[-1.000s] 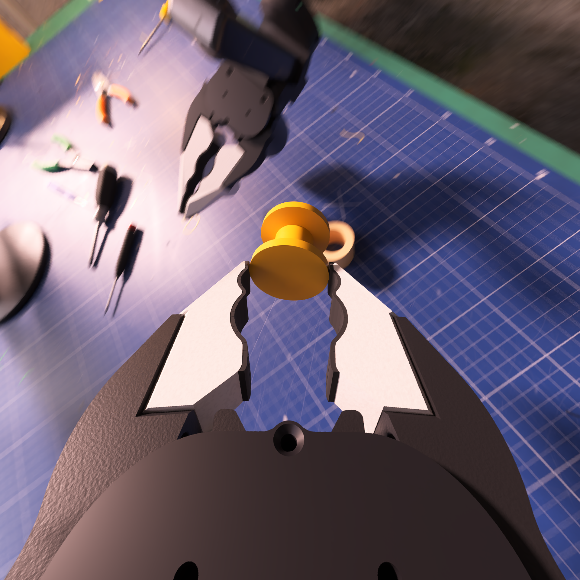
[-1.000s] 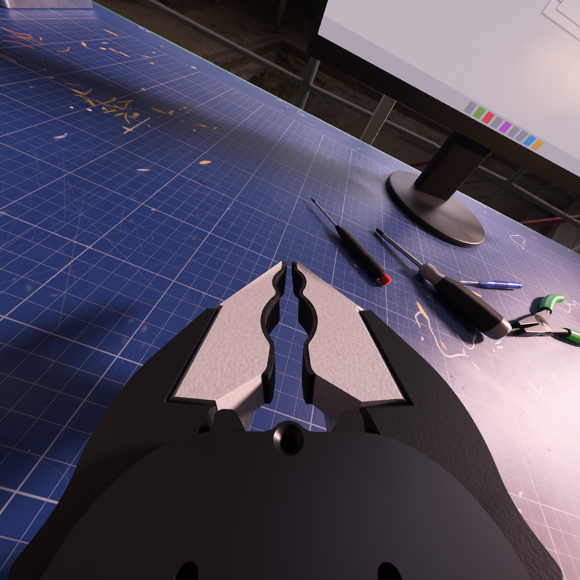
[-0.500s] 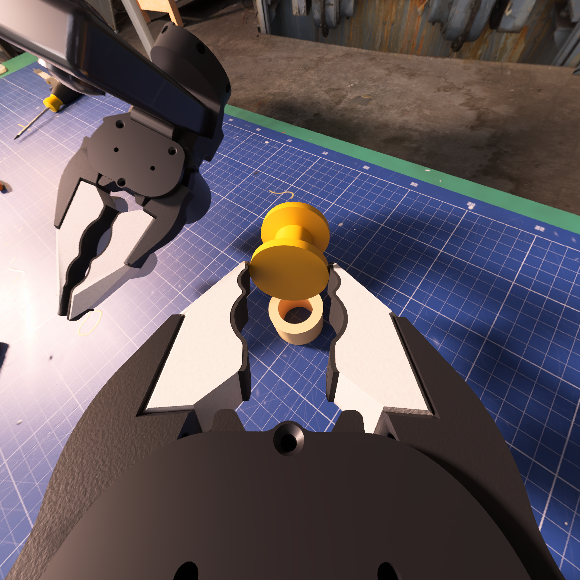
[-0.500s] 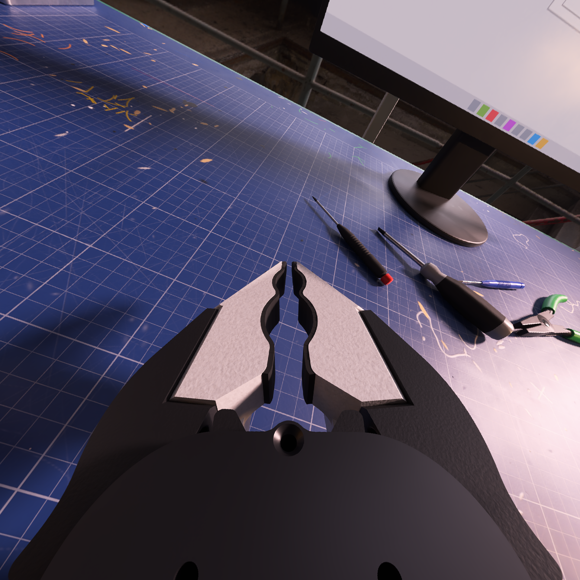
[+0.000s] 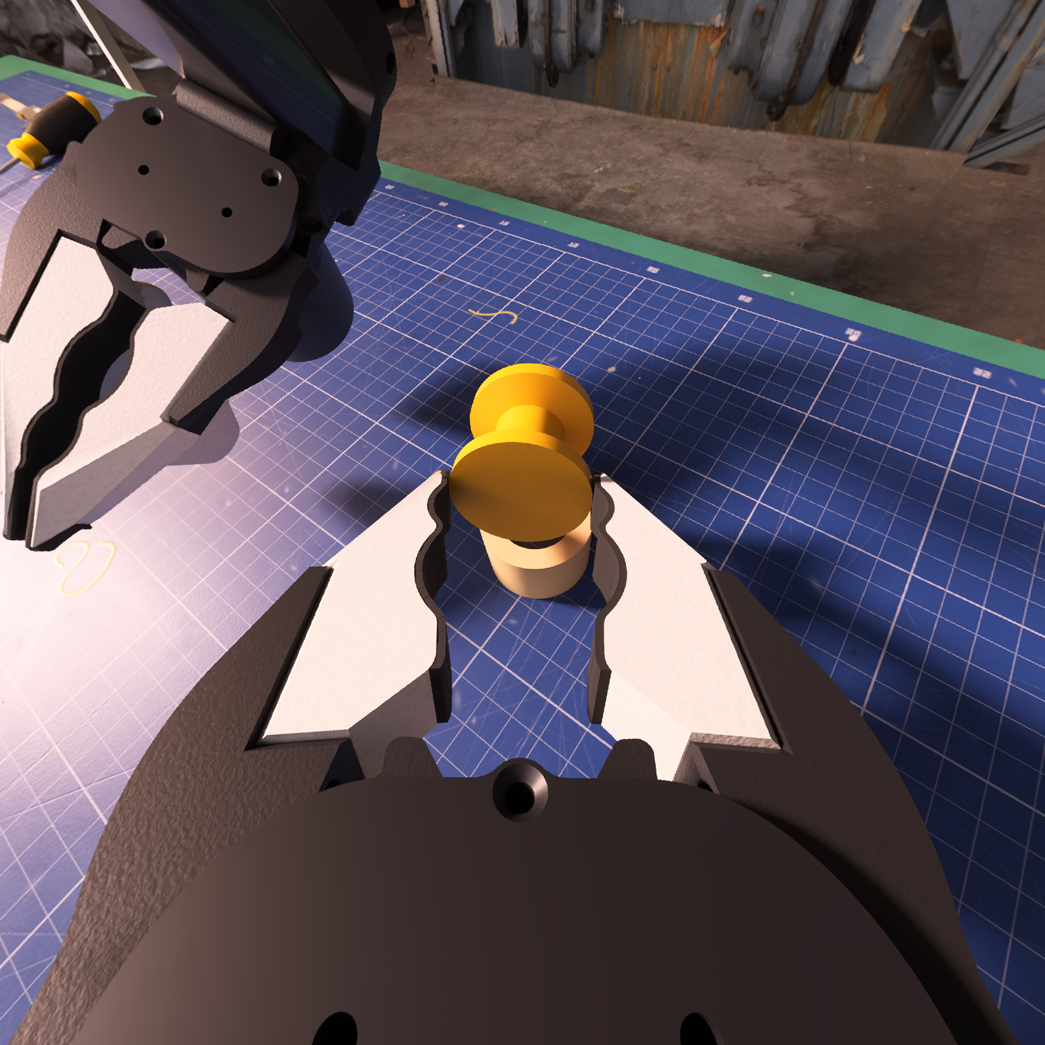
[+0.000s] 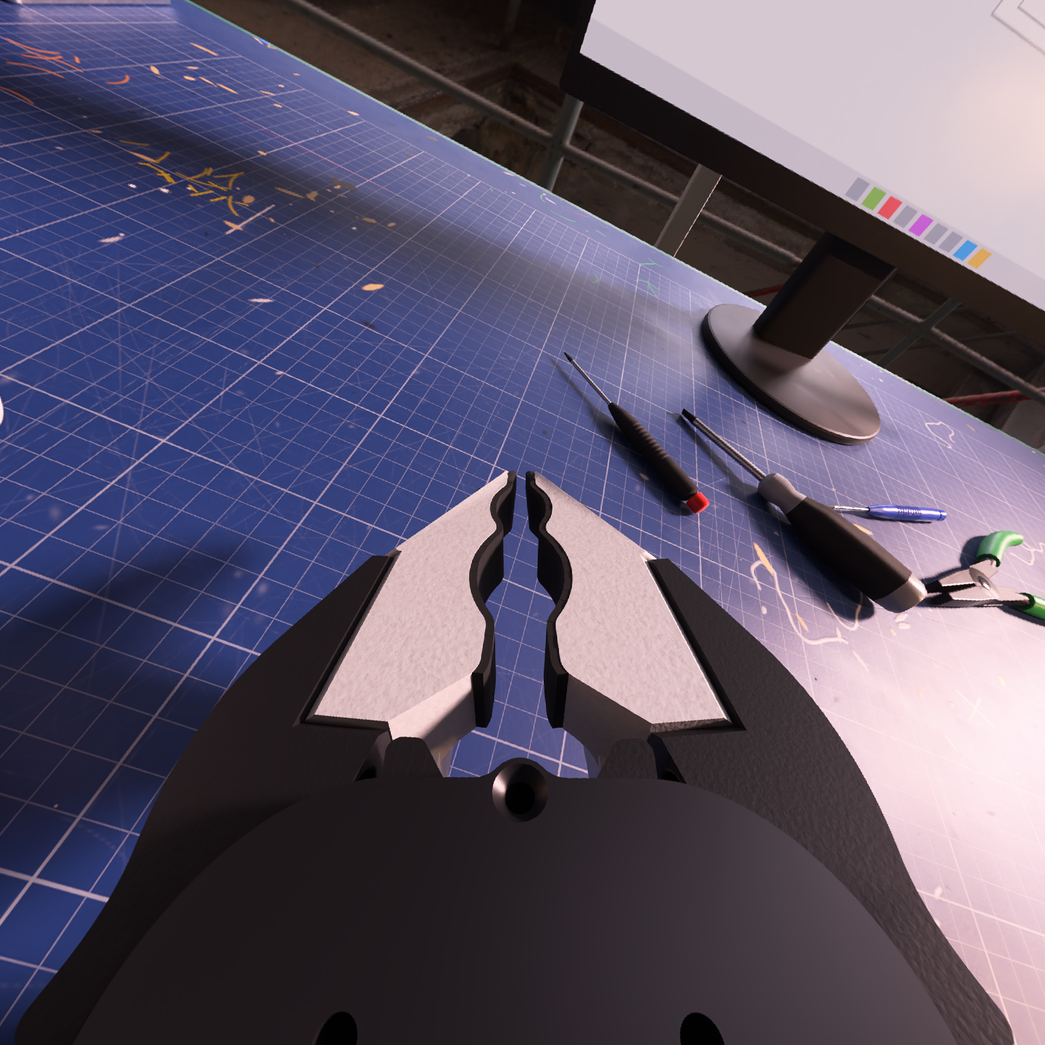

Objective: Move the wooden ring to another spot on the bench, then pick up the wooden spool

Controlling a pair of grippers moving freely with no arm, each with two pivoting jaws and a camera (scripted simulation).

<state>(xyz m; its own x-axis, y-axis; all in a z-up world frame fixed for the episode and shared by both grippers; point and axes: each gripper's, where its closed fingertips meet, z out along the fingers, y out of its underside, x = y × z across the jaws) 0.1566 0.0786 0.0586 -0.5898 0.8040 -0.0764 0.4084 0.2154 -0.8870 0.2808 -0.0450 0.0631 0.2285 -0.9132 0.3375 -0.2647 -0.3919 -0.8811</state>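
Observation:
My left gripper is shut on the yellow wooden spool, pinching its near flange between the fingertips, with the spool's axis pointing away from me. The pale wooden ring stands on the blue cutting mat right under the spool; the flange hides part of its top rim. I cannot tell whether the two touch. My right gripper is shut and empty above the mat. It also shows at the upper left of the left wrist view, apart from the spool.
The mat's green edge runs beyond the spool, with floor past it. A yellow-and-black screwdriver lies far left. Right of my right gripper lie two screwdrivers, a blue pen, green pliers and a monitor stand.
My left gripper has swung round with the spool, so the ring went from behind the spool to under it and nearer. The right gripper has barely shifted.

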